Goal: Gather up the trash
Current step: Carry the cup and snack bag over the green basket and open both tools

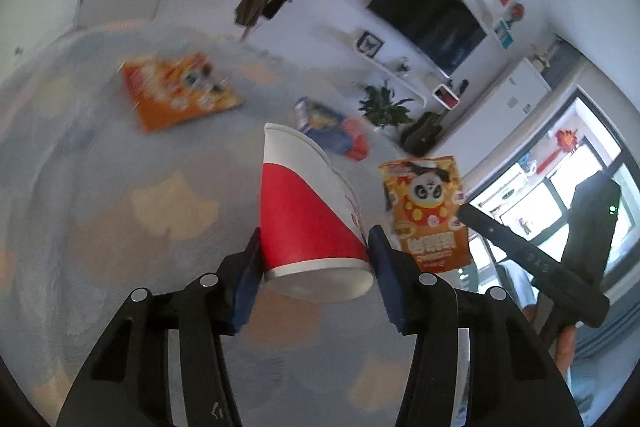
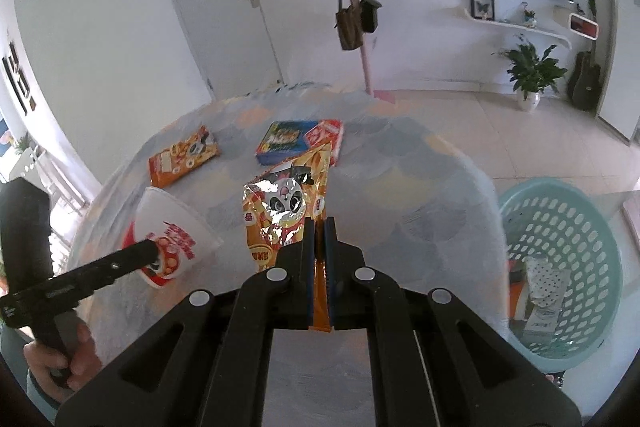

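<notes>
My left gripper (image 1: 314, 257) is shut on a red and white paper cup (image 1: 308, 215), held by its base above the table; the cup also shows in the right wrist view (image 2: 172, 235). My right gripper (image 2: 319, 227) is shut on an orange panda snack bag (image 2: 284, 203), lifted above the table; the bag also shows in the left wrist view (image 1: 426, 211). An orange snack box (image 2: 184, 155), a blue box (image 2: 282, 143) and a red packet (image 2: 326, 139) lie on the table further off.
The round table (image 2: 420, 195) has a grey patterned cloth. A teal laundry basket (image 2: 560, 259) with some items inside stands on the floor to the right. A coat stand (image 2: 352, 7), a potted plant (image 2: 530, 71) and a TV are beyond.
</notes>
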Action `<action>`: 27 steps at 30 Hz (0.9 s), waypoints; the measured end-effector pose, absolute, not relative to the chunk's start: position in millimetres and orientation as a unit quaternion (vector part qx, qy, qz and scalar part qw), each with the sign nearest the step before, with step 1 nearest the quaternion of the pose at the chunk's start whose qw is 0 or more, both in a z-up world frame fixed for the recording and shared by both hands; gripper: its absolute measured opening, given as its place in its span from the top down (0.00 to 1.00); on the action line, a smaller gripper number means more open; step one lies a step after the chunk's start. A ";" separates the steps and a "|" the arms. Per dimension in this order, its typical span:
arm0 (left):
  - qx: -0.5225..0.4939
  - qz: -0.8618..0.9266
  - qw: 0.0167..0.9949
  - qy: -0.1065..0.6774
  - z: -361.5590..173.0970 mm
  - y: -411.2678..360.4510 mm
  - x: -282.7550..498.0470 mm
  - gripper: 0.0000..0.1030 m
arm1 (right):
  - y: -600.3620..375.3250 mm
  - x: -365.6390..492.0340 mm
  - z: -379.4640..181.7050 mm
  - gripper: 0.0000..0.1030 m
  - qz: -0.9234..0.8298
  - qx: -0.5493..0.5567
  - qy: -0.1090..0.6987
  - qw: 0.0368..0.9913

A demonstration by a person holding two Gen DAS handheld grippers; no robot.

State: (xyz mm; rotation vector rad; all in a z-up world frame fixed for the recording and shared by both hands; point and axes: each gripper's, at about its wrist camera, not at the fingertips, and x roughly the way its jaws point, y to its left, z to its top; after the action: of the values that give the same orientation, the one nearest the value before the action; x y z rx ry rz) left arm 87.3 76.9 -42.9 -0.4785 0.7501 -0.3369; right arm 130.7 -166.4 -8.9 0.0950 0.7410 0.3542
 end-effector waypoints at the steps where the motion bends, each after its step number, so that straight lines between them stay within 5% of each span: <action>1: -0.226 -0.167 0.890 0.359 -38.9 73.3 89.1 0.52 | -172.3 129.9 -5.9 0.97 0.167 0.051 0.355 0.918; 12: -0.142 -0.274 0.883 0.354 0.4 -53.9 135.0 0.52 | -269.5 127.2 16.6 0.97 0.091 0.107 0.317 0.938; 27: -0.058 -0.354 0.827 0.433 -63.2 -217.3 198.3 0.52 | -409.2 141.8 -60.3 0.97 -0.085 0.167 0.387 0.903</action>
State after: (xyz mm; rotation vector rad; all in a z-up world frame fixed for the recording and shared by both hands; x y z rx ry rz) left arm 198.3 -217.3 -63.2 -0.1224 0.9199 -0.7518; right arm 141.8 -409.2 -60.3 0.3449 0.8008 -0.1760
